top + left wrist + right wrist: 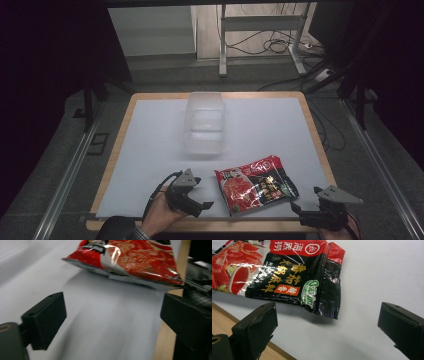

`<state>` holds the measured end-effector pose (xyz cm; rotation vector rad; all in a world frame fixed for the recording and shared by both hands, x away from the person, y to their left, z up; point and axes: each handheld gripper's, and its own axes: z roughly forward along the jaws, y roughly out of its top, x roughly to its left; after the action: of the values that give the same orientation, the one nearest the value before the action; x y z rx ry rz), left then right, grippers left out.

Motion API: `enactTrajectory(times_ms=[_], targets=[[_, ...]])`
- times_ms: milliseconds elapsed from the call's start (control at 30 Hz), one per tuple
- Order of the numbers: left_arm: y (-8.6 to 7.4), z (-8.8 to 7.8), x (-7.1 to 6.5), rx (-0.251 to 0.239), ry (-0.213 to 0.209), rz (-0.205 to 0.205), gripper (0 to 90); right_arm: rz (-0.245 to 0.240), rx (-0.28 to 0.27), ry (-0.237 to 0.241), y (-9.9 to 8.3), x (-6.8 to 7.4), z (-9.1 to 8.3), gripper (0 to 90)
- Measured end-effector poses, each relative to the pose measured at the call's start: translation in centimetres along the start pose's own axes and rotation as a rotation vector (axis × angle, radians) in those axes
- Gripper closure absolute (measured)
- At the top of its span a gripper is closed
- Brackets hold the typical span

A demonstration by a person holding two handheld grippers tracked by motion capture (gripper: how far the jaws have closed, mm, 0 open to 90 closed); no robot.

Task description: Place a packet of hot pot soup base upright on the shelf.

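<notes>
I keep my left tool (200, 204) and right tool (300, 209) low at the bench's near edge, jaws spread wide, holding nothing. Between them lies the glossy red-and-black foil sachet (256, 184), flat on the white sheet. I judge pinching its crimped edges works best. Beyond stands a clear plastic tub (204, 123).

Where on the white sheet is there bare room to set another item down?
Bare sheet runs left of the clear container and right of it to the table's wooden edge. The near edge is crowded: the red sauce packet lies between the left gripper and right gripper.
</notes>
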<state>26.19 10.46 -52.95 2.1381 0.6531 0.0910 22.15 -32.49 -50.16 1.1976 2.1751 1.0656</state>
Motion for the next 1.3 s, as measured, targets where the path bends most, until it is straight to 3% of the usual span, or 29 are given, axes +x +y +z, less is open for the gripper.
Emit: enactTrajectory(times_ms=[367, 400, 767, 1300], targets=[[0.7, 0.8, -0.2, -0.003, -0.024, 0.016, 19.7, -0.009, 0.012, 0.009, 0.0, 0.1, 0.1, 3.0], [1.0, 1.0, -0.2, -0.008, -0.028, 0.030, 21.6, -0.009, 0.011, 0.009, 0.0, 0.1, 0.1, 3.1], [2.0, 1.1, 0.1, -0.066, -0.058, 0.019, 40.1, 0.001, 0.011, 0.038, 0.0, 0.1, 0.1, 3.0], [3.3, 2.5, -0.1, -0.059, -0.080, 0.044, 59.2, -0.009, 0.024, 0.054, 0.0, 0.4, 0.2, 2.9]])
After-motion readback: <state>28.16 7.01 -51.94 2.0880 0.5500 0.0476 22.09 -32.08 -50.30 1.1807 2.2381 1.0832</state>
